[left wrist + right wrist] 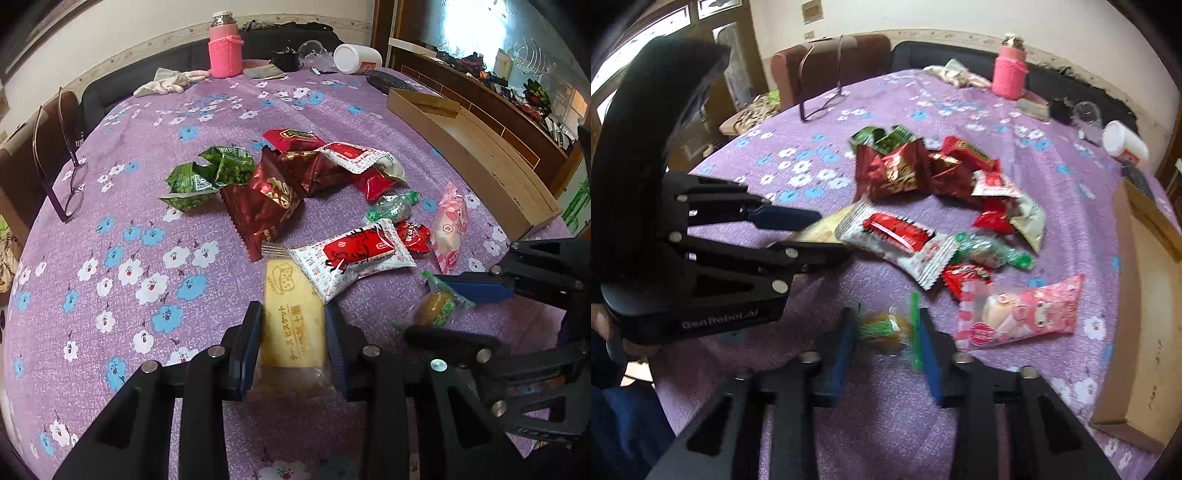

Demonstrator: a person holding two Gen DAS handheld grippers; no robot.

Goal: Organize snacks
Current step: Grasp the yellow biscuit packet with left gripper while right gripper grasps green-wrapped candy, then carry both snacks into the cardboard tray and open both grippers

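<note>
Heaped mid-counter (110, 206): pile of snack packets (280, 177). Nearer, just before the pile, biscuit packet (291, 317) between the fingers of left gripper (291, 328). To its right, small wrapped sweet (439, 306) within right gripper (888, 332). Far right along the counter edge, cardboard box (480, 147). At left edge, glasses (70, 173). At far side, bottle (225, 48).

A table (122, 206) under a purple flowered cloth carried a loose heap of snack packets (288, 177) at its middle. Spectacles (70, 184) lay at the left edge, and an open cardboard box (476, 155) along the right. Far back stood a pink flask (225, 48), beside a crumpled cloth (170, 82) and a tipped white tub (356, 58).
</note>
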